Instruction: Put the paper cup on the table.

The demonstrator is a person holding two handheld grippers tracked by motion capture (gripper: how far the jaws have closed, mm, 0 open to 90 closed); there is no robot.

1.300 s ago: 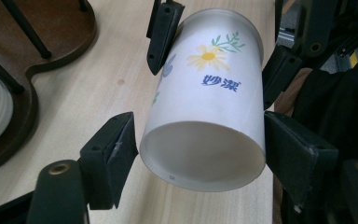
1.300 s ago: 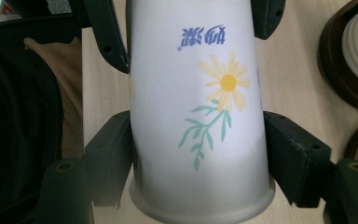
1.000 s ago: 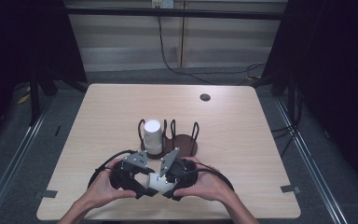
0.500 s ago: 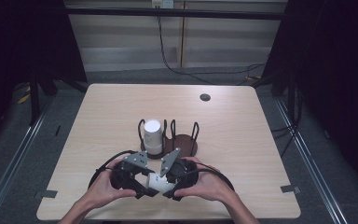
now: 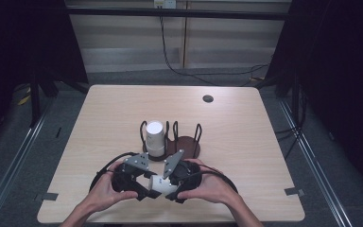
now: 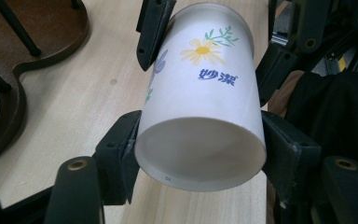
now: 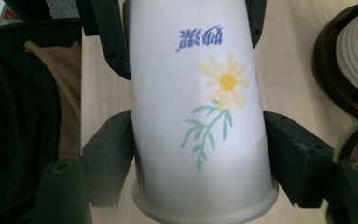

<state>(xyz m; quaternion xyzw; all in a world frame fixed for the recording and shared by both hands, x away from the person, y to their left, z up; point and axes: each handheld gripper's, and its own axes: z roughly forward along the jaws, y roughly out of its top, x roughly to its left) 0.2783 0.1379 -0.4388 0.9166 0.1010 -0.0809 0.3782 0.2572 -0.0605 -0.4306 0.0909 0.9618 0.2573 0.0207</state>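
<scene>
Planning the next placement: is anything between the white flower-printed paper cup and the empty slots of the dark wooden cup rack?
Nothing visible. The white flower-printed paper cup lies between both grippers just in front of the dark wooden cup rack; bare table separates them. The ribbed white cup fills the left slot.

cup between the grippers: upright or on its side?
On its side. The paper cup lies level above the table, its base facing the left gripper.

worktop (image 5: pixel 123 109): pale wood, round hole (image 5: pixel 208 99) near far right corner | floor (image 5: pixel 307 142): grey, metal rails along both sides | back wall (image 5: pixel 123 47): pale panels, hanging cable (image 5: pixel 166 56) | sides: dark, perhaps curtains
</scene>
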